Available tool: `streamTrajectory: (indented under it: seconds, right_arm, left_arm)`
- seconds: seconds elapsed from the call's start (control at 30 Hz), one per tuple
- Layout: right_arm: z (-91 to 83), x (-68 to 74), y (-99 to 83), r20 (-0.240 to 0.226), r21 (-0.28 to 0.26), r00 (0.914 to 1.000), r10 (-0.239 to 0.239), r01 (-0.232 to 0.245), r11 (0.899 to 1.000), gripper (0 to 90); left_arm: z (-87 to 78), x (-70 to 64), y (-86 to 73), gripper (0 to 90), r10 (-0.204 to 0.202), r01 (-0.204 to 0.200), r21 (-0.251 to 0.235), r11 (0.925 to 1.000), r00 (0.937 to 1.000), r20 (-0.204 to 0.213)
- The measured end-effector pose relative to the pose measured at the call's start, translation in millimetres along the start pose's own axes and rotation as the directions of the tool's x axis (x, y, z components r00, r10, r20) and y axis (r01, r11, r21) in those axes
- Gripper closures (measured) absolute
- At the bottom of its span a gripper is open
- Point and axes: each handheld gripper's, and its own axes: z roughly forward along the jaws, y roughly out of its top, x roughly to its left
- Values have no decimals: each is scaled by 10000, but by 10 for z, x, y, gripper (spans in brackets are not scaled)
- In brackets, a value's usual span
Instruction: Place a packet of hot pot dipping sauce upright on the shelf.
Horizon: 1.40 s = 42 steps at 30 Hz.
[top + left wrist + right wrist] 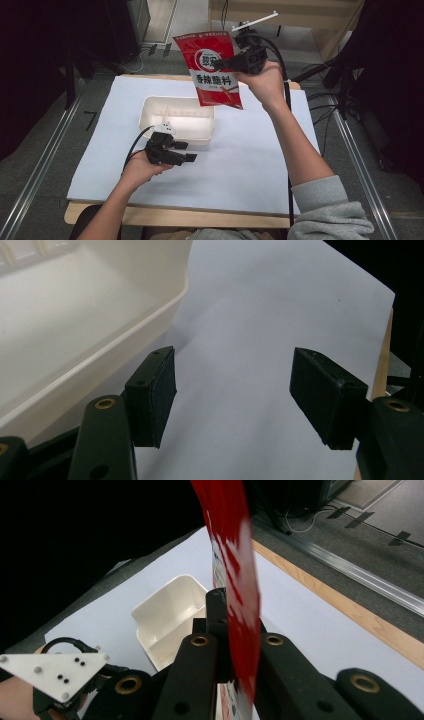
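The left gripper (pixel 186 152) is held just in front of the white tray (pixel 150 107), its jaws spread apart on nothing. Above and behind the tray, the red packet (pixel 212 67) is clamped by the right gripper (pixel 226 63); its far jaw is hidden behind the packet.

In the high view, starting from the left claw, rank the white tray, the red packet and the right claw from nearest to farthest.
Measured from the left claw, low on the table with its jaws open:
1. White tray: just beyond it on the table.
2. Red packet: raised above the tray's far right corner.
3. Right claw: farthest, up high, clamped on the packet's right edge, so only slightly past it.
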Motion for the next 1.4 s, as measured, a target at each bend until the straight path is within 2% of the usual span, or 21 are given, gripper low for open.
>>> streamTrajectory:
  seconds: [0.23,0.5,0.73,0.8,0.87,1.03,1.17,1.4]
  right_arm:
    - [235,96,90,-94,169,9999,-112,114,9998,900]
    - [535,185,150,-101,449,9997,-242,247,9987,900]
    - [800,217,148,-219,530,9997,-128,140,9985,900]
    - [914,220,128,-315,583,9995,-32,50,9983,900]
    - [942,222,122,-330,585,9994,-58,77,9983,900]
    - [1140,249,94,-421,731,9991,15,16,9973,900]
    - [1281,264,63,-290,921,9996,-63,89,9957,900]
    - [1541,218,-120,-229,1304,9996,137,-106,9914,900]
  left_arm:
    - [-45,35,-8,359,-38,38,-51,10000,10000,66]
    - [-111,91,-33,359,-143,142,-57,9999,9999,-97]
    - [-113,94,-39,359,-123,123,-22,9999,9998,-165]
    - [-120,99,-39,359,-80,80,1,10000,9998,-182]
    - [-115,102,-43,359,-119,118,-64,9999,9998,-137]
    - [-120,101,-44,359,-148,148,-78,9999,9999,-87]
    - [-123,106,-46,359,-119,118,-23,9999,9999,-111]
    - [-114,114,-48,360,-104,104,-6,9999,9999,-38]
